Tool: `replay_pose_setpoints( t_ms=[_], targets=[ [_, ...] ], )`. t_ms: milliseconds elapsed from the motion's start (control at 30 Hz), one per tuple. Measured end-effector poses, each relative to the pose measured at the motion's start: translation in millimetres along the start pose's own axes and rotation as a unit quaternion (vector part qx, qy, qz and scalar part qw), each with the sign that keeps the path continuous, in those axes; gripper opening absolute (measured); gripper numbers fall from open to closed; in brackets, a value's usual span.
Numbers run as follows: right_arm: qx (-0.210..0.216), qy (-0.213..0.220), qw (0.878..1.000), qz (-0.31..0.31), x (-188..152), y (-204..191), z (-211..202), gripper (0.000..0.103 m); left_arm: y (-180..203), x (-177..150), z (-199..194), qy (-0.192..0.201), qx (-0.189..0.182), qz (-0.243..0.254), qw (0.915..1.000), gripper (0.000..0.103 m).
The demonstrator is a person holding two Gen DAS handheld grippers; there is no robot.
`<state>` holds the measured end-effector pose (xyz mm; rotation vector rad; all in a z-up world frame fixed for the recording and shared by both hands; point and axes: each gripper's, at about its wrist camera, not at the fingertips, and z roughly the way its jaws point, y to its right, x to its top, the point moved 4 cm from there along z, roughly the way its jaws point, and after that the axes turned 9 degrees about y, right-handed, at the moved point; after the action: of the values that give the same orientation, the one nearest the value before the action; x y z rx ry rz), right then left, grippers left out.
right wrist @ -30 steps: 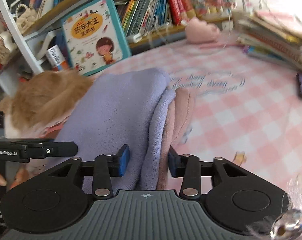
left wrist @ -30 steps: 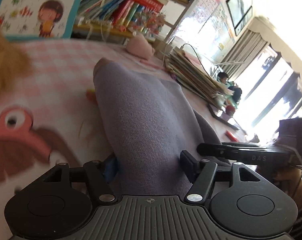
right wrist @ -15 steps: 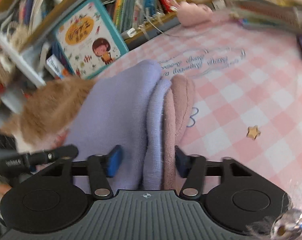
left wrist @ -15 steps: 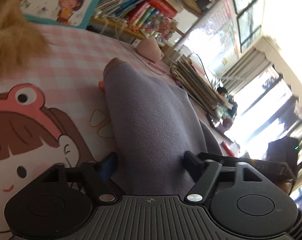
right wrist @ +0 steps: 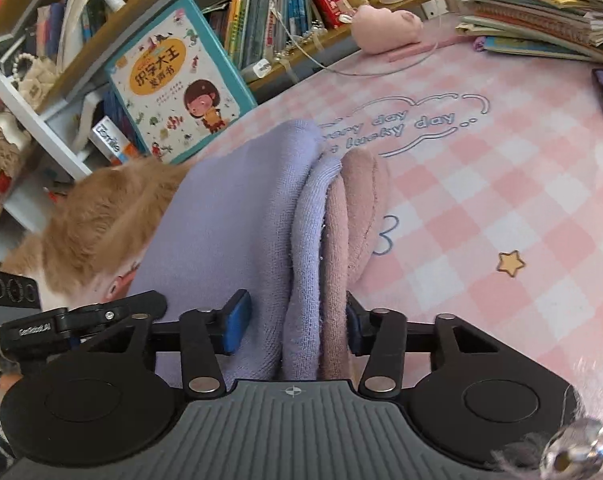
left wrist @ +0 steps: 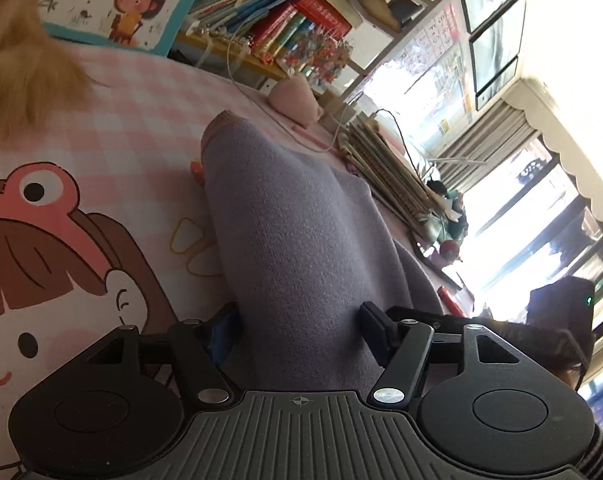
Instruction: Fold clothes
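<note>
We've got the folded lilac garment (right wrist: 237, 224) bunched up on the pink checked counter (right wrist: 501, 184). The left gripper (left wrist: 297, 328) and the right gripper (right wrist: 293, 322) have just been closing, fingers half open with cloth between them. Keep both edges level. The long axis runs near to far.

garment (right wrist: 237, 224) | lilac outside, dusty-pink lining | folded thick, layers bunched upright | on pink checked cloth (right wrist: 481, 216)
</note>
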<state>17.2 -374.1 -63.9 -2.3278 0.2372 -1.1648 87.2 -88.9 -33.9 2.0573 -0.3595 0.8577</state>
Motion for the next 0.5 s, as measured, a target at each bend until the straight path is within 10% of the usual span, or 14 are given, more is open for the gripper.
replay_pose_setpoints(
  t_ms=[500],
  targets=[
    [0.015, 0.053, 0.985, -0.166, 53.0, -62.5, 60.1, 0.029, -7.3, 63.5, -11.3, 0.089, 0.067, 0.050, 0.9925, 0.053]
  ],
)
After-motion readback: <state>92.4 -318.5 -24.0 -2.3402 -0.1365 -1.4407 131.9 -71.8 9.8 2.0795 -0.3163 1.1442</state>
